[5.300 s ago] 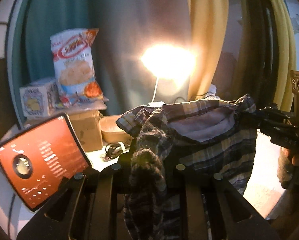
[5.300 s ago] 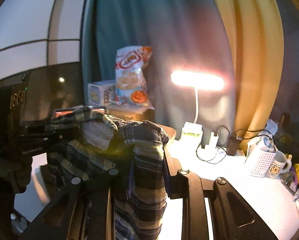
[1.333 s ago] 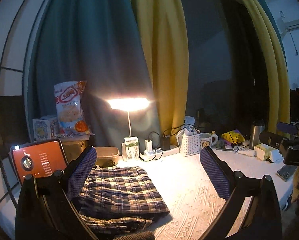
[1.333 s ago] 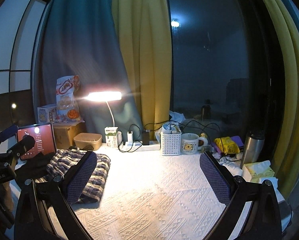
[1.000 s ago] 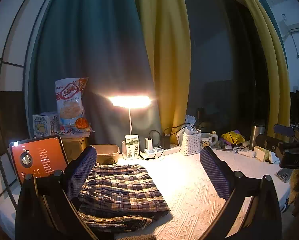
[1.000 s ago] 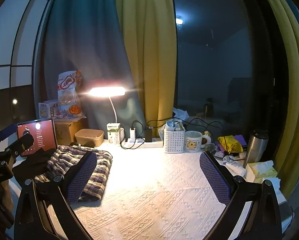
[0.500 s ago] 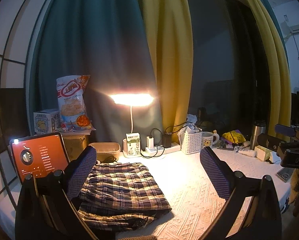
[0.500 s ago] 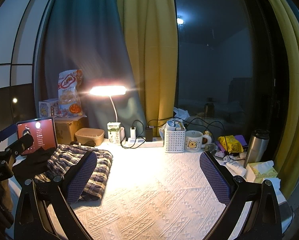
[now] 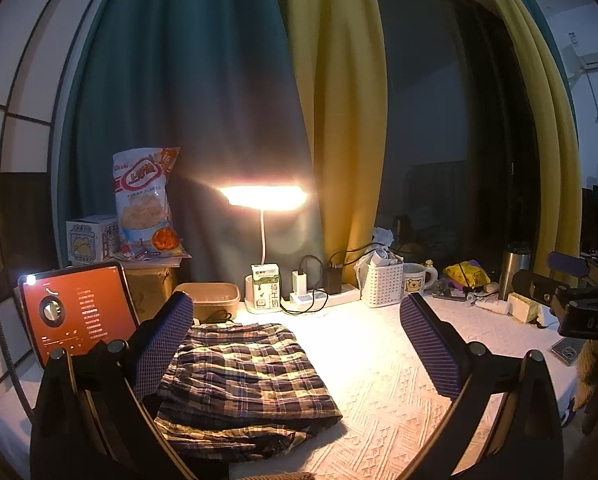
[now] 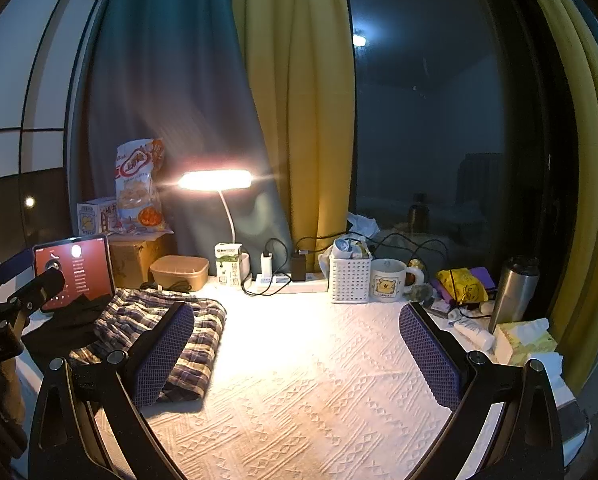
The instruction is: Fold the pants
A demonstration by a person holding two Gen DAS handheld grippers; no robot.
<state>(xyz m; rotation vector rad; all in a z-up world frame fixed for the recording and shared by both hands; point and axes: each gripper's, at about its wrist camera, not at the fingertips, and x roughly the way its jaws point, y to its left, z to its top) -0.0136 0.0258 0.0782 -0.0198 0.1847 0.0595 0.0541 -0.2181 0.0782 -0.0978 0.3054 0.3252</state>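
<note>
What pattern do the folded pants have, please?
The pants are dark-and-cream plaid; left wrist view shows it best.

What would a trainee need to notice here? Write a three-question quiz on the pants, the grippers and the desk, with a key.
1. True or false: the plaid pants lie folded on the white tablecloth, free of both grippers.
2. Which stands nearest the desk lamp base?
A. milk carton
B. steel tumbler
C. tissue pack
3. Fill in: the left gripper and right gripper both stand ____.

Key: 1 true; 2 A; 3 open.
</note>
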